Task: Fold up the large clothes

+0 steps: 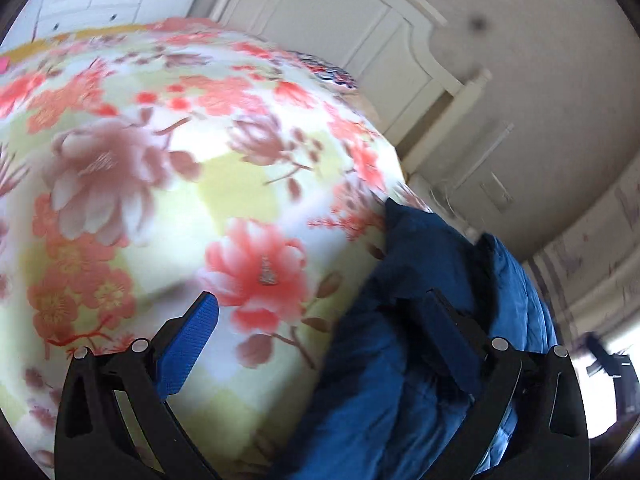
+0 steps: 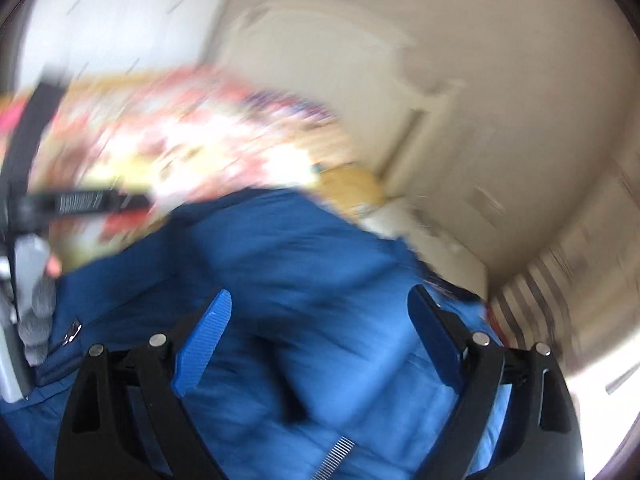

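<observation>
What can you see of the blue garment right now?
The blue garment is a large padded jacket of smooth, quilted-looking cloth, lying rumpled on the floral bedspread. A zip runs along its edge, puller showing at the left in the right wrist view. Neither the left claw nor the right claw grips it; both are open above it.

A blue padded zip-up jacket (image 2: 304,280) is lying on a bed covered by a floral-printed pink and cream bedspread (image 1: 168,184), toward its 4 o'clock edge in the left wrist view. A cream panelled headboard (image 1: 344,36) is standing behind the bed at 12 o'clock. The left tongs (image 1: 324,344) are hanging wide apart over the jacket's border, one pad above the bedspread. The right tongs (image 2: 320,340) are gaping over the jacket.
</observation>
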Tool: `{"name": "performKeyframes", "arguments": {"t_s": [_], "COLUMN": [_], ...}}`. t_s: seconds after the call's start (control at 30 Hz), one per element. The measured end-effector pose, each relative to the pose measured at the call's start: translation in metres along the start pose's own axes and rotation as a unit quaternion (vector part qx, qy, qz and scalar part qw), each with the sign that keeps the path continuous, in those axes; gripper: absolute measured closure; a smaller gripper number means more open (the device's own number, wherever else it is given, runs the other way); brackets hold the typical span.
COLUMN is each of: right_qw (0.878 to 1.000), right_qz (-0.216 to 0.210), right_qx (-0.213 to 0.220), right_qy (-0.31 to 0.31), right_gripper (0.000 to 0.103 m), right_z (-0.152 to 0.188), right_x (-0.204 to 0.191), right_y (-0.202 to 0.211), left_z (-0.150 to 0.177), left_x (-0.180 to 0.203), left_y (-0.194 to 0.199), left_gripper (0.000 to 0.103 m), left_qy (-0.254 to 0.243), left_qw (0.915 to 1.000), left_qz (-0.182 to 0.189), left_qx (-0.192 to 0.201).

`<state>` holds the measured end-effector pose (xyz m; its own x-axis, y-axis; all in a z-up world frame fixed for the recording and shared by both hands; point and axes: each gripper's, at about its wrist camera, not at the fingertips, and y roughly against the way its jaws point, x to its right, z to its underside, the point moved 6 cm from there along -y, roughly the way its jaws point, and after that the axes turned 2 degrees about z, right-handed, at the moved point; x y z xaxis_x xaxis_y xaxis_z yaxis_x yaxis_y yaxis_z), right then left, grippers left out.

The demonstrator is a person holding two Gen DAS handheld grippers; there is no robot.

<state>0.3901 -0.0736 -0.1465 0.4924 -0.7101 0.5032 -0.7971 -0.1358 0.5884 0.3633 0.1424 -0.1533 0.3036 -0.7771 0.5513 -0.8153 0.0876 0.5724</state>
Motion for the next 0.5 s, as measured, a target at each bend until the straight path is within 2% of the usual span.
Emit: {"name": "performKeyframes", "arguments": {"t_s": [0.07, 0.1, 0.13, 0.2, 0.27, 0.3, 0.37, 0.4, 0.43, 0.47, 0.5], "right_qw": [0.999, 0.999, 1.0, 0.992, 0.964, 0.935, 0.893, 0.863, 0.84, 0.825, 0.814], "right_qz": [0.026, 0.024, -0.009, -0.054, -0.09, -0.105, -0.097, -0.089, -0.08, -0.069, -0.048], "right_qx": [-0.017, -0.024, -0.017, 0.027, 0.083, 0.114, 0.134, 0.131, 0.117, 0.095, 0.059], "right_qy": [0.031, 0.024, -0.013, -0.112, -0.236, -0.319, -0.419, -0.48, -0.524, -0.552, -0.576], "right_gripper": [0.025, 0.048, 0.062, 0.08, 0.081, 0.081, 0.081, 0.081, 0.078, 0.075, 0.064], "right_z": [-0.003, -0.003, -0.004, -0.006, 0.009, 0.03, 0.068, 0.101, 0.131, 0.156, 0.189], "right_x": [-0.01, -0.009, 0.0, 0.029, 0.079, 0.113, 0.158, 0.183, 0.2, 0.213, 0.223], "right_y": [-0.019, -0.025, -0.022, 0.002, 0.032, 0.049, 0.062, 0.064, 0.063, 0.059, 0.054], "left_z": [0.001, 0.001, 0.0, 0.001, 0.002, 0.002, 0.001, 0.001, 0.002, 0.003, 0.004], "left_x": [-0.002, -0.001, 0.001, 0.007, 0.012, 0.015, 0.022, 0.027, 0.03, 0.034, 0.038], "left_y": [-0.003, -0.004, -0.004, -0.006, -0.006, -0.006, -0.008, -0.007, -0.006, -0.005, -0.004], "left_gripper": [0.006, 0.006, 0.006, 0.006, 0.006, 0.006, 0.006, 0.006, 0.005, 0.005, 0.005], "left_qy": [0.005, 0.001, -0.002, -0.018, -0.031, -0.038, -0.05, -0.06, -0.069, -0.079, -0.089], "left_qw": [0.9999, 0.9999, 0.9999, 0.9997, 0.9994, 0.9992, 0.9987, 0.9981, 0.9975, 0.9968, 0.996], "left_qz": [-0.001, -0.003, -0.003, -0.002, 0.001, 0.004, 0.006, 0.009, 0.011, 0.012, 0.012], "left_qx": [-0.012, -0.014, -0.014, -0.013, -0.013, -0.012, -0.011, -0.01, -0.01, -0.008, -0.006]}}
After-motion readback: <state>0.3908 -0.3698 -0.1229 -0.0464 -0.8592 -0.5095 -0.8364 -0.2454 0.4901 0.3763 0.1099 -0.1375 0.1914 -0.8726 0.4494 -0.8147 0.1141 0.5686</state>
